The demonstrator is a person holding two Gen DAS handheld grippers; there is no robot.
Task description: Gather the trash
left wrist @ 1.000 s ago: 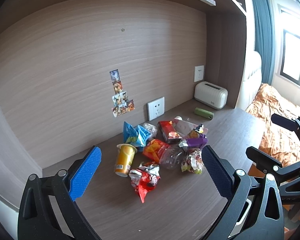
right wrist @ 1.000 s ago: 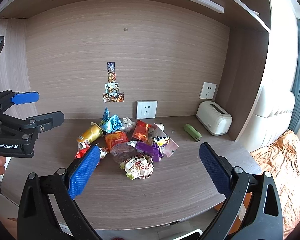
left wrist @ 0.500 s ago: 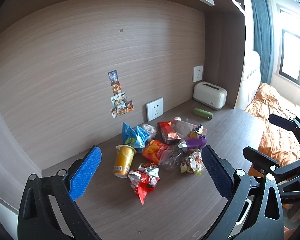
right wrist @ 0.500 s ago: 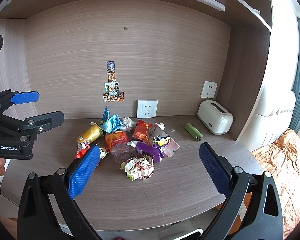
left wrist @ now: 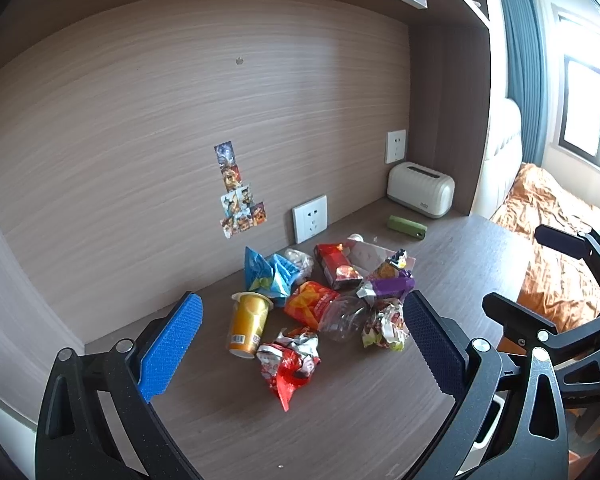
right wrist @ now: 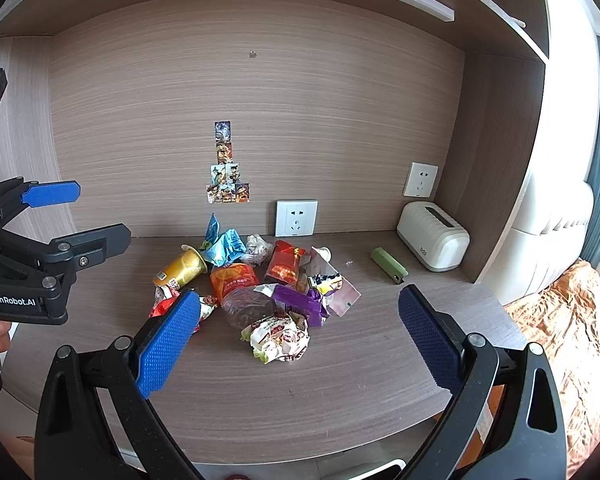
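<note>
The left gripper (left wrist: 300, 344) hangs released over the brown wood-grain desk (left wrist: 380, 420), its blue pads spread wide and holding nothing. The right gripper (right wrist: 296, 336) is likewise spread and empty, hovering above the front of the desk, well short of the trash.

The landmark is the white wall socket (right wrist: 296, 218) at the back of the desk. Directly in front of it lies the heap of trash: a yellow plastic cup (right wrist: 180, 273) toppled on its side, to the left of the socket, its long axis running diagonally with the open rim pointing back toward the wall; a crumpled blue foil wrapper (right wrist: 222, 244) just beside that rim; an orange snack bag (right wrist: 234, 278), a red packet (right wrist: 287, 266), a clear crushed plastic bottle (right wrist: 246, 306), a purple wrapper (right wrist: 298, 300), and nearest the desk edge a balled white printed wrapper (right wrist: 280, 336). A torn red-and-silver wrapper (left wrist: 290, 364) lies left of the bottle.

The pieces overlap and touch, so a pinch on one is likely to drag or scatter its neighbours. The cup, lying on its side, could roll away if nudged. Thin foil may slip out of the pads.
</note>
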